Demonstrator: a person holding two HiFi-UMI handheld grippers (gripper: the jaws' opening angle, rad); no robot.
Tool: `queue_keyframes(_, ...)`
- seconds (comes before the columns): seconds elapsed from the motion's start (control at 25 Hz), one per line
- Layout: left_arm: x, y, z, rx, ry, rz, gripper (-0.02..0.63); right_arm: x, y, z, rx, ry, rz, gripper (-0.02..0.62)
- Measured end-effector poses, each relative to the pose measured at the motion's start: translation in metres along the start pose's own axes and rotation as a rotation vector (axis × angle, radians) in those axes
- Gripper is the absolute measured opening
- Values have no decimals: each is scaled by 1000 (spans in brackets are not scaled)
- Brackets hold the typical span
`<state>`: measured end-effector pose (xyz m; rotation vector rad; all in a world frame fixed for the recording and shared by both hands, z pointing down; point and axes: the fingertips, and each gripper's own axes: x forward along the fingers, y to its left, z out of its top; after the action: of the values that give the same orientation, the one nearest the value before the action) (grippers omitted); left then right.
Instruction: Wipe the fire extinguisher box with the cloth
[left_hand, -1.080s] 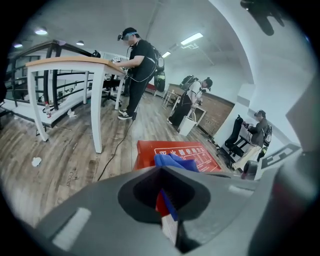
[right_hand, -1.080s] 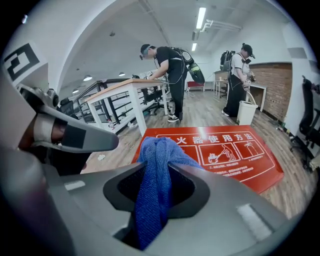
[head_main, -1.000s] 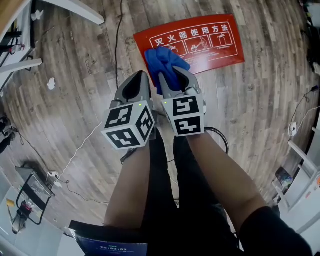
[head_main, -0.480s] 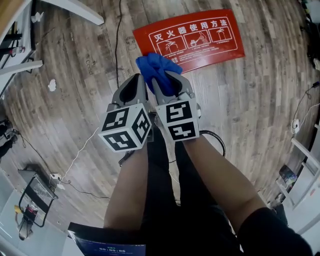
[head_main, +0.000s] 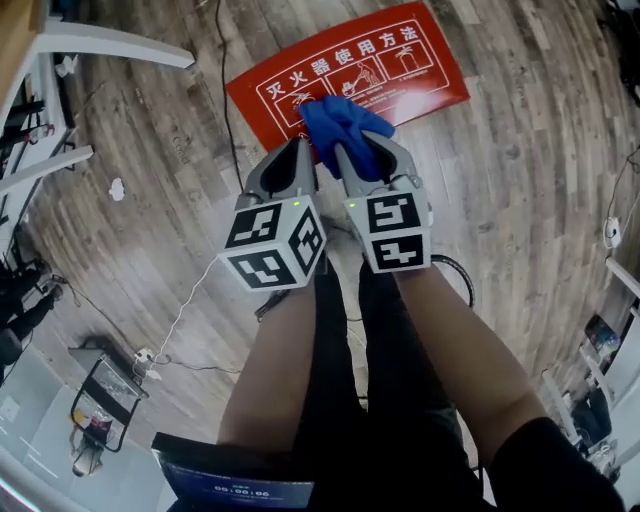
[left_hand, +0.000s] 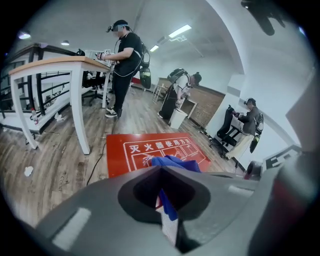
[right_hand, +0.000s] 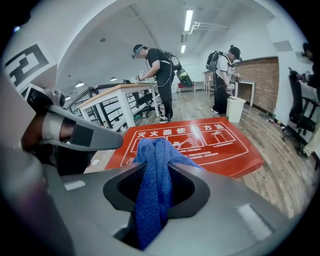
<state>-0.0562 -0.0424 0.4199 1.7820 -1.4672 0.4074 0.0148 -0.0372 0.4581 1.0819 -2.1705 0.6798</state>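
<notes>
Wood floor; R gripper (head_main: 362, 158) clamps cloth (head_main: 343, 120) near box (head_main: 425, 85)

1. The room is bright and even. Light comes from the ceiling strip lamps (right_hand: 188, 20) overhead, which show in both gripper views.
2. Shadows on the wooden floor (head_main: 150, 200) are soft and diffuse in the head view.
3. Glare: a pale sheen lies on the red fire extinguisher box (right_hand: 200, 145) and washes out part of its white print.
4. Strong fisheye in all views. The floorboards bow, and both gripper views have black corners.
5. Focus: the grey bodies of my left gripper (left_hand: 161, 169) and right gripper (right_hand: 156, 170) are soft near the lens. The weave of the blue cloth (right_hand: 152, 150) reads crisp.
</notes>
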Motion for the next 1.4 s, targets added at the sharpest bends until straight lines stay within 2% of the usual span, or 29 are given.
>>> queue_keyframes(0.16,28,-39,7,16,12,-48,0,-12,-54,3,16,-8,-61,129)
queue_keyframes(0.44,73,-93,19,62,42,-92,0,-22,-126,11,61,-27,-111,129)
queue_keyframes(0.84,115,-159,18,156,99,-157,0,-51,-231,0,185,-65,-241,129)
queue_keyframes(1.04,116,-173,14,184,111,-168,0,-61,-243,-11,213,-66,-258,129)
queue_keyframes(1.4,94,-163,0,174,87,-149,0,-60,-219,-22,192,-84,-232,129)
